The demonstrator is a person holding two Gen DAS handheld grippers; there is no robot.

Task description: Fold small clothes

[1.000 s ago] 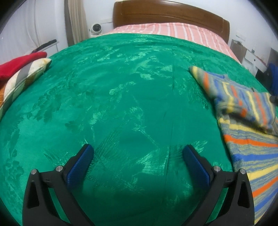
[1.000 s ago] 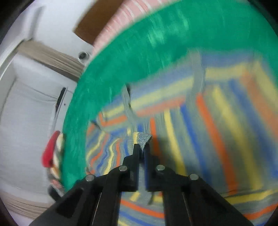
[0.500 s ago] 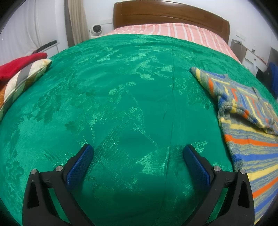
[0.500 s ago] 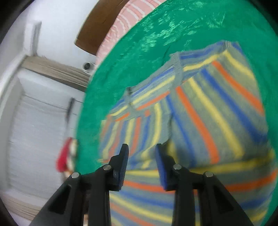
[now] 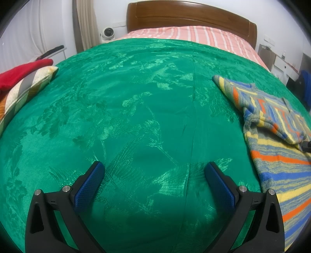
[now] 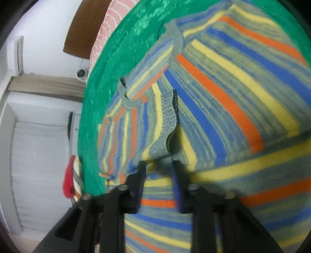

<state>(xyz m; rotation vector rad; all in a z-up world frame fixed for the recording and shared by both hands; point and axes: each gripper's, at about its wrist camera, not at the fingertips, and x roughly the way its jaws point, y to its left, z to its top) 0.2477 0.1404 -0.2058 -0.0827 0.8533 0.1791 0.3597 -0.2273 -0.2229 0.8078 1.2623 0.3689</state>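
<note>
A small knitted sweater (image 5: 276, 136) with blue, orange, yellow and grey stripes lies on the green bedspread (image 5: 136, 116) at the right. Its sleeve (image 6: 165, 120) is folded over the body. My left gripper (image 5: 154, 173) is wide open and empty, low over bare bedspread to the left of the sweater. My right gripper (image 6: 158, 165) is open, close above the sweater (image 6: 233, 97), with the sleeve cuff just ahead of its fingertips. Nothing is between its jaws.
A pile of cloth with a red piece (image 5: 23, 72) on top lies at the bed's left edge. A wooden headboard (image 5: 190, 17) and a pink striped sheet (image 5: 194, 35) are at the far end. A small white camera (image 5: 107, 33) stands by the wall.
My right gripper was shut on the sleeve cuff; it opened and let the sleeve drop onto the sweater's body, then drew back a little. The left gripper has not moved.
</note>
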